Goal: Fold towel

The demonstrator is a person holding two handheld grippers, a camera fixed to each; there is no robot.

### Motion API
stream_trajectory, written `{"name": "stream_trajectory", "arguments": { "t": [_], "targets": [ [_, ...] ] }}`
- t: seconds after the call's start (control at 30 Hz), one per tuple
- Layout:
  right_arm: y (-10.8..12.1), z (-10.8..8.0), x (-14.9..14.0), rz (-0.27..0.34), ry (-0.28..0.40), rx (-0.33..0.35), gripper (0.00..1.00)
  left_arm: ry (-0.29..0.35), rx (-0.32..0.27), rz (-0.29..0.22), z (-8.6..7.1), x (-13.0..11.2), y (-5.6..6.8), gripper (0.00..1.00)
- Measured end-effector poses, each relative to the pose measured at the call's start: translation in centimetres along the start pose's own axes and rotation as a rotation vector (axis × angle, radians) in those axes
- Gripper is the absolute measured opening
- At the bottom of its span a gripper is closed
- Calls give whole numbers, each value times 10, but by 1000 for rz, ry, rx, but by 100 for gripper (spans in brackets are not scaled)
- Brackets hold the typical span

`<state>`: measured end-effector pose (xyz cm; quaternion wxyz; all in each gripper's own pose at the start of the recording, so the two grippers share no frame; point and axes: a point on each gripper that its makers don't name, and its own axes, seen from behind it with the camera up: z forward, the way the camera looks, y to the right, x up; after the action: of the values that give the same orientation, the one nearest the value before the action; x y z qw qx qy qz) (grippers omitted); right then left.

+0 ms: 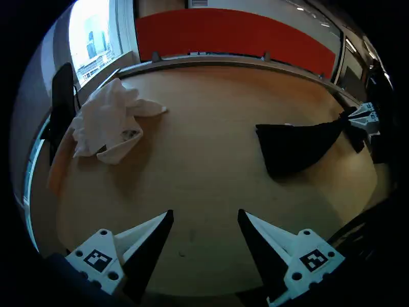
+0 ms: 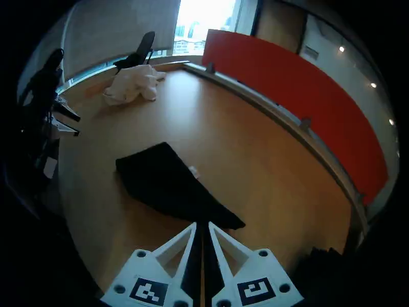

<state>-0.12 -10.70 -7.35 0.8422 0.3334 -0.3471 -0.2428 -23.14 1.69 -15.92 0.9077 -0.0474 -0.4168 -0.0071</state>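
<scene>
Your left gripper (image 1: 205,212) is low over the wooden table (image 1: 204,153). Its two fingers are spread wide, and there is nothing between them but bare wood. Your right gripper (image 2: 202,225) has its fingers pressed close together. They are pinching one corner of the black towel (image 2: 163,184). In the left gripper view you can see that corner pulled up into a point at the right gripper, far off to the right side. The rest of the black towel lies on the table in a loose, flat shape that gets wider away from the pinched corner. A small white tag (image 2: 193,170) shows on its edge. A pile of white cloth (image 1: 107,123) sits bunched up at the far left part of the table, well apart from the black towel. A long red panel (image 1: 230,33) runs along the back edge of the table. A dark chair (image 1: 62,102) stands by the bright window (image 1: 94,36).
</scene>
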Motion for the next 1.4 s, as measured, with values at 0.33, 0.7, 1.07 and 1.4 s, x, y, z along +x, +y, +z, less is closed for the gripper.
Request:
{"name": "stream_trajectory", "arguments": {
  "t": [0.33, 0.7, 1.07, 1.4],
  "targets": [
    [9, -7, 22, -30, 34, -17, 12, 3, 1, -1, -2, 0, 2, 93],
    [-2, 1, 35, -58, 46, 12, 13, 8, 3, -6, -4, -1, 1, 93],
    [-32, 23, 64, -100, 71, 75, 14, 17, 13, -28, -8, -2, -6, 93],
    [-70, 50, 86, -149, 79, 165, 15, 26, 27, -59, -16, -7, -14, 93]
  ]
}}
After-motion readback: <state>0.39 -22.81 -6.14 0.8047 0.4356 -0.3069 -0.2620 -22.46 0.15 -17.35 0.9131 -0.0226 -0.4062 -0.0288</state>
